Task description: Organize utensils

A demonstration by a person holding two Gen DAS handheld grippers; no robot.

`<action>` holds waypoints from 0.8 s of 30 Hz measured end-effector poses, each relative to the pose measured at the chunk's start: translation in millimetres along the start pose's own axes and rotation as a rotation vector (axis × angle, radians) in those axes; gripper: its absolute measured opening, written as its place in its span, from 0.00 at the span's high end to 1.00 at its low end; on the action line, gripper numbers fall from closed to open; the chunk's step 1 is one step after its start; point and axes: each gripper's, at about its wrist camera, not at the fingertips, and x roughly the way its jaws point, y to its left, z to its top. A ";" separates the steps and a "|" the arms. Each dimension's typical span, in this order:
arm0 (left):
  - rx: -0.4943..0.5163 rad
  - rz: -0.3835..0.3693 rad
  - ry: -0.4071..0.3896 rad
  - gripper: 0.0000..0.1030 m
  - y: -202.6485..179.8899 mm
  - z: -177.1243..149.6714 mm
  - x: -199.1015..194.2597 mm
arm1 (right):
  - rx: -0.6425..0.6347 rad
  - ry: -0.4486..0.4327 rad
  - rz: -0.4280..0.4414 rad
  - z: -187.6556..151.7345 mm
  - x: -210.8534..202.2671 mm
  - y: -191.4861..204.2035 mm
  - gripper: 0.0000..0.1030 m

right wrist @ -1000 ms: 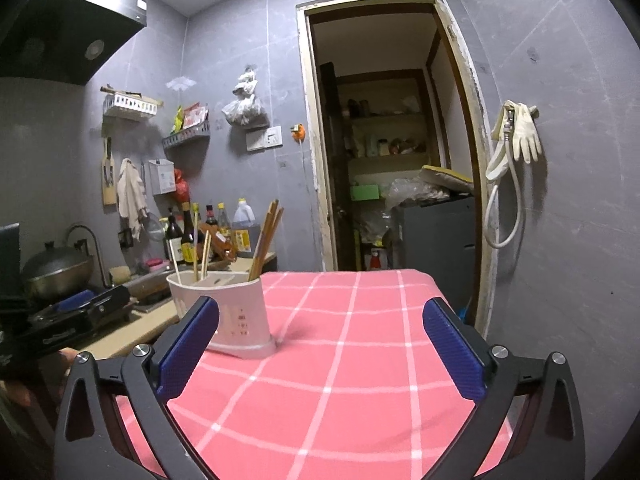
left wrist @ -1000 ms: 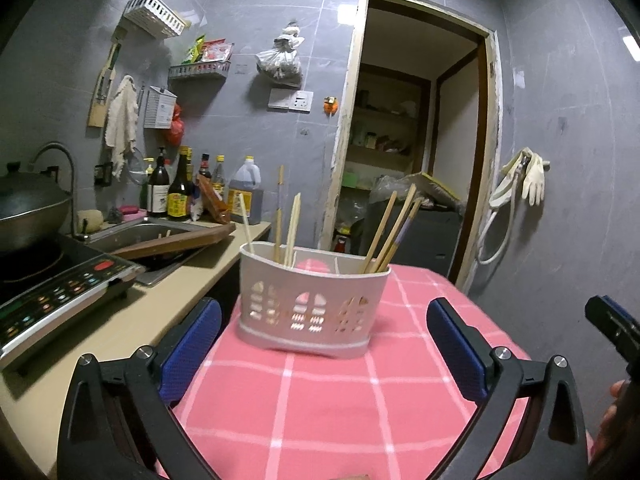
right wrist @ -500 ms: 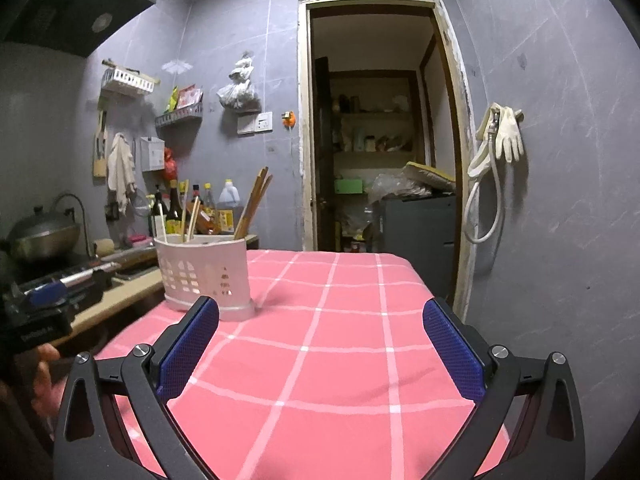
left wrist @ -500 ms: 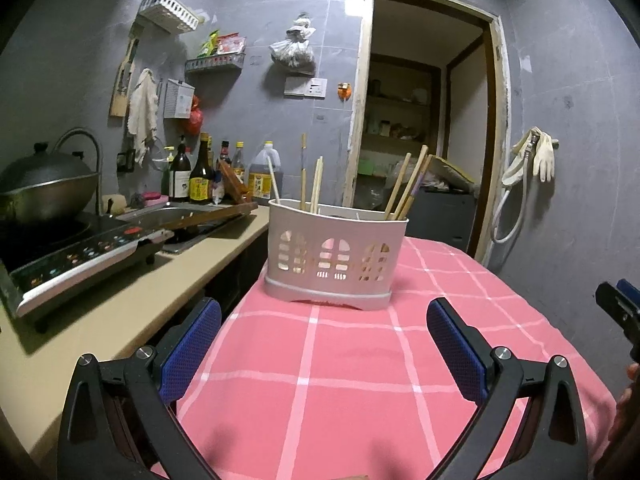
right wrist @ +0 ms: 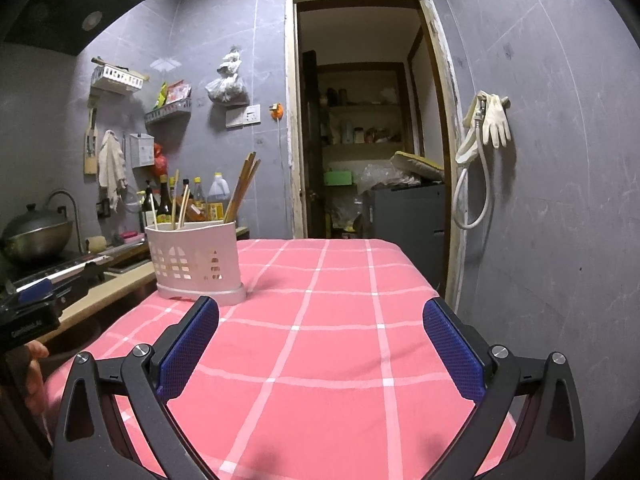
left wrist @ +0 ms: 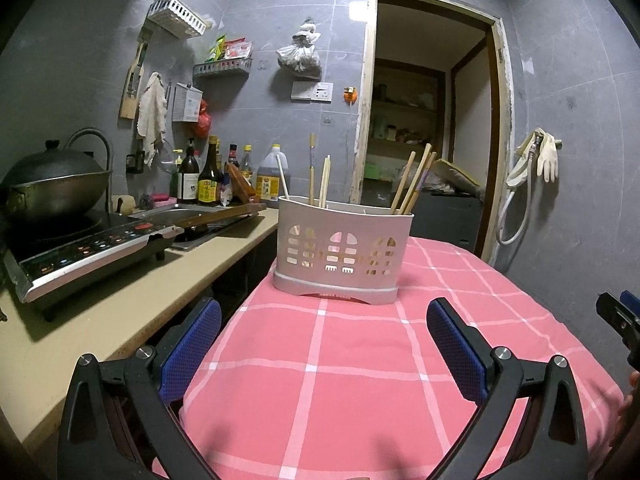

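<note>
A white perforated utensil holder (left wrist: 340, 250) stands on the pink checked tablecloth (left wrist: 340, 380), with several wooden chopsticks (left wrist: 412, 178) upright in its compartments. It also shows in the right wrist view (right wrist: 194, 258) at the table's left side. My left gripper (left wrist: 324, 336) is open and empty, low over the cloth, well short of the holder. My right gripper (right wrist: 320, 344) is open and empty over the cloth, to the right of the holder. The right gripper's tip shows at the far right of the left wrist view (left wrist: 618, 316).
A beige counter (left wrist: 120, 300) runs along the left with an induction cooker (left wrist: 88, 248), a wok (left wrist: 52, 184), a sink and several bottles (left wrist: 208, 180). An open doorway (left wrist: 428, 120) is behind the table. Gloves and a hose (right wrist: 486, 132) hang on the right wall.
Both grippers have dropped lower and pulled back from the holder, so it looks smaller and farther. Both stay open and empty.
</note>
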 end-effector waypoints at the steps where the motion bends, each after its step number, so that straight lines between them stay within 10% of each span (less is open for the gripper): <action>1: 0.000 -0.002 -0.002 0.02 -0.4 -0.2 -0.4 | -0.001 0.000 0.001 -0.1 0.0 0.1 0.00; 24: 0.009 -0.005 -0.012 0.02 -4.0 0.6 -1.5 | 0.001 0.000 0.001 -0.9 -0.1 -0.3 0.00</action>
